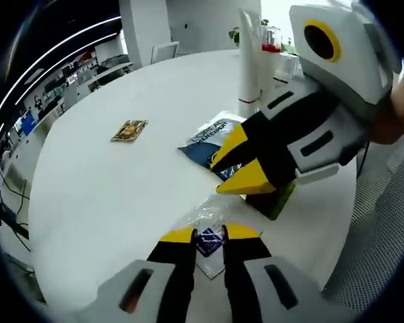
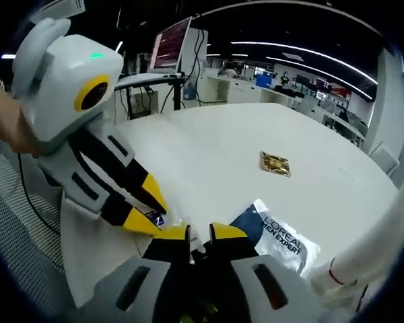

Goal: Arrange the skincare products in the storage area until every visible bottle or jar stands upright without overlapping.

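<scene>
White round surface (image 1: 108, 188) in an office. Left gripper view: left tool (image 1: 209, 234) clenched on a clear sachet (image 1: 212, 229) at the near edge; right tool (image 1: 246, 176) over the L'Oréal Men Expert sachet (image 1: 209, 138); white tube (image 1: 248, 60) upright beyond; gold packet (image 1: 129, 130) apart. Right gripper view: right tool (image 2: 200, 234) nearly closed, grasp unclear, beside the L'Oréal sachet (image 2: 283, 237); left tool (image 2: 148, 212) touching the clear sachet (image 2: 170, 217).

left tool (image 1: 209, 233) jaws nearly closed, right tool (image 2: 199, 232) likewise
</scene>
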